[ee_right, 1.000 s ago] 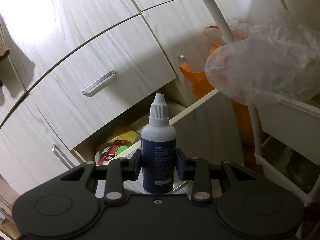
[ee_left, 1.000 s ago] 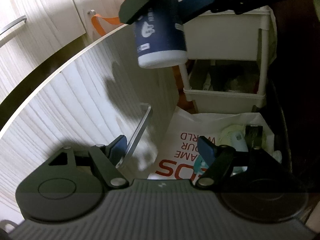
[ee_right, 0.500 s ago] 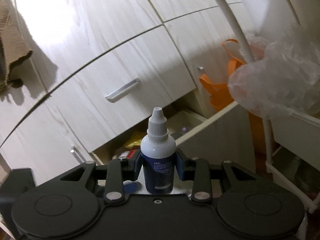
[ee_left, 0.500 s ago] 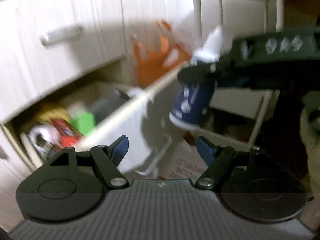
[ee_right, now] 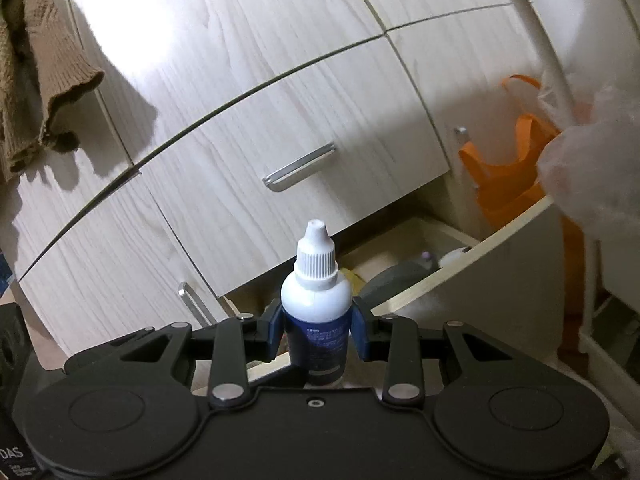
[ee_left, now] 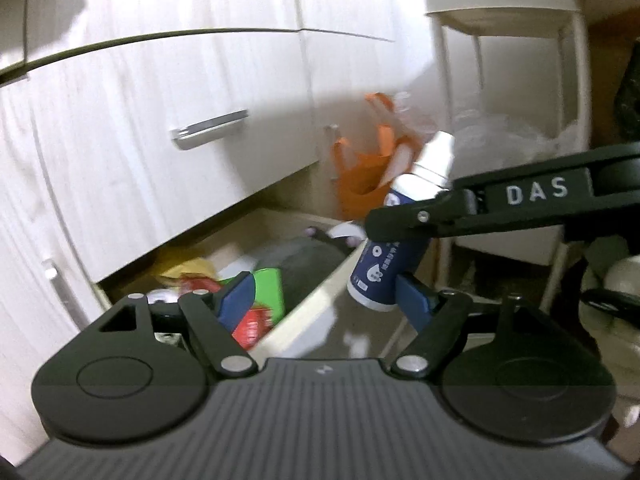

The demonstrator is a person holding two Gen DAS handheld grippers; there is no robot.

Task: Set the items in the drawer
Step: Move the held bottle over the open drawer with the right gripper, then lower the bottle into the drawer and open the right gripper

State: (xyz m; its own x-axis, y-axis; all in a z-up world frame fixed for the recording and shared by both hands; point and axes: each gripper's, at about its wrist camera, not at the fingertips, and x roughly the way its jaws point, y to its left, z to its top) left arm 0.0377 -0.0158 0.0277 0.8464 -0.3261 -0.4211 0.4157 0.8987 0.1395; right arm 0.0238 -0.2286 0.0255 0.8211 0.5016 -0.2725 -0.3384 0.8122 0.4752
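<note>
A: How far is the task now?

B: I think it is in the middle. The drawer point(ee_left: 280, 336) at the lower centre of the left wrist view is pulled open, and it already holds some things: a green packet point(ee_left: 270, 288), a red packet point(ee_left: 254, 326) and something grey point(ee_left: 304, 256).

A: And the bottle?

B: The dropper bottle point(ee_right: 316, 320) is not yet inside. The right claw point(ee_right: 317, 332) is closed on its dark label, both blue pads pressing its sides, cap up. In the left wrist view the bottle point(ee_left: 386, 264) hangs at centre right, just above the drawer's front edge.

A: The left claw?

B: The left claw point(ee_left: 326, 298) is wide open and holds nothing.

A: So what is left?

B: To my judgement: bring the bottle over the drawer, release it, then probably close the drawer.
</note>
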